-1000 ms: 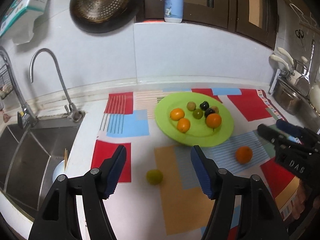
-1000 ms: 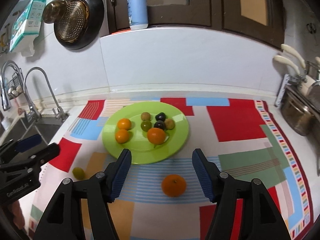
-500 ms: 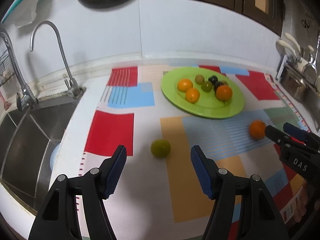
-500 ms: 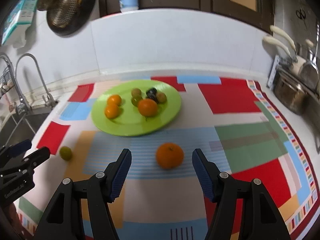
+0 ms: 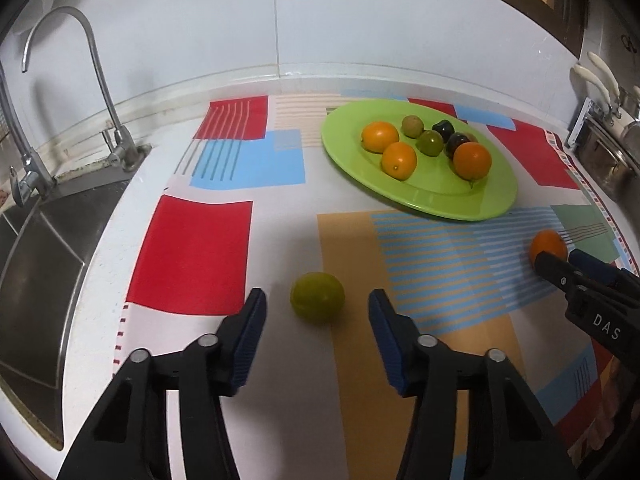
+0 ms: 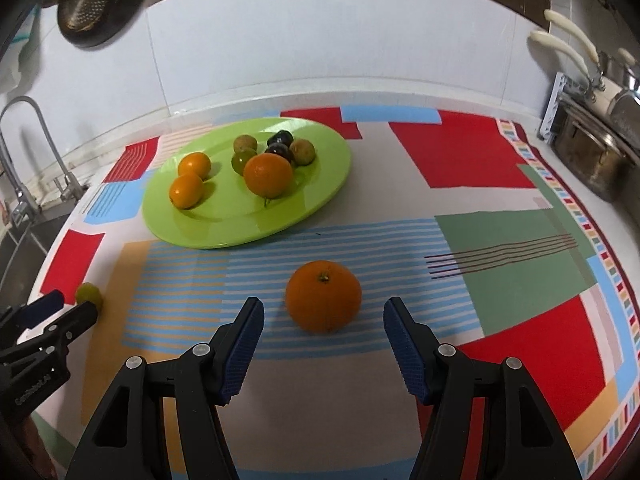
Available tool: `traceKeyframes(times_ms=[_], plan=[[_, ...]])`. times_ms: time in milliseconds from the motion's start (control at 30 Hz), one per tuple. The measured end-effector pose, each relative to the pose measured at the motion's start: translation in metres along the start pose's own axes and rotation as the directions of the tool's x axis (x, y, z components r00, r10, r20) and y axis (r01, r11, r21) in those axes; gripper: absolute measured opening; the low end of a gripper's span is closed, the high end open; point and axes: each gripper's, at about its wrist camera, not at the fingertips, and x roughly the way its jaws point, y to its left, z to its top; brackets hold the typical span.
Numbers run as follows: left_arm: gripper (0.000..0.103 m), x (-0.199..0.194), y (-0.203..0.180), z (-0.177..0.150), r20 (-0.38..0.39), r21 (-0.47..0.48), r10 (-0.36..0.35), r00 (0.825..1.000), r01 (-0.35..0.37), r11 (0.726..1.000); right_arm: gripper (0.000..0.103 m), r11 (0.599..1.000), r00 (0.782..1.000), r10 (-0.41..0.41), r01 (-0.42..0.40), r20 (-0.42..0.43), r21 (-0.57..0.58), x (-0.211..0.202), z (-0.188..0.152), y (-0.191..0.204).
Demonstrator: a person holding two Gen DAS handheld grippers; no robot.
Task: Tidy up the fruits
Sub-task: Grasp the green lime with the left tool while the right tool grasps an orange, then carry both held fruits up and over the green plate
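A small green fruit [image 5: 317, 297] lies on the patterned mat just ahead of my left gripper [image 5: 317, 295], level with its blue tips. The jaws are closing but the pads stand apart from the fruit. A loose orange [image 6: 323, 296] sits between the tips of my right gripper [image 6: 323, 305], whose jaws are closing slightly without touching it. Behind both, a lime-green plate [image 5: 440, 208] holds three oranges and several small green and dark fruits. Each gripper shows at the edge of the other's view: the right gripper [image 5: 560, 258] by the orange [image 5: 547, 244], the left gripper [image 6: 60, 312] by the green fruit [image 6: 89, 293].
A steel sink [image 5: 40, 248] with a curved faucet [image 5: 116, 120] lies to the left of the mat. At the right edge stands a metal pot [image 6: 592, 160] beside a rack of white-handled utensils [image 6: 568, 40]. A colander [image 6: 92, 0] hangs on the tiled wall behind.
Both grippers have come down and forward, so the green fruit and the loose orange now sit at their fingertips. The left jaws have narrowed; the right jaws look about the same.
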Motion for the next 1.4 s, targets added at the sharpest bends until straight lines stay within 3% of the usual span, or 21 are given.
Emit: traceKeyframes(times_ms=[167,367,600,1400], plan=[[0.037,0.006,0.000,0.004,-0.008,-0.004,-0.017,1.000,0.017,1.000,0.053,1.000,1.000,0.006,-0.006,-0.022,0.001,0.009,0.002,0.001],[0.030,0.012,0.000,0.004,-0.026,-0.007,-0.020,0.999,0.019,1.000,0.046,1.000,0.999,0.015,-0.014,-0.046,0.015,0.015,0.002,0.000],[0.030,0.013,0.000,0.002,-0.033,-0.006,-0.040,0.999,0.040,0.999,0.043,1.000,0.999,0.005,-0.005,-0.039,0.000,0.016,0.002,0.001],[0.030,-0.056,-0.029,0.018,0.077,0.083,-0.174,0.982,0.167,0.982,0.043,0.986,0.986,0.143,-0.135,0.082,-0.102,-0.056,0.013,0.016]])
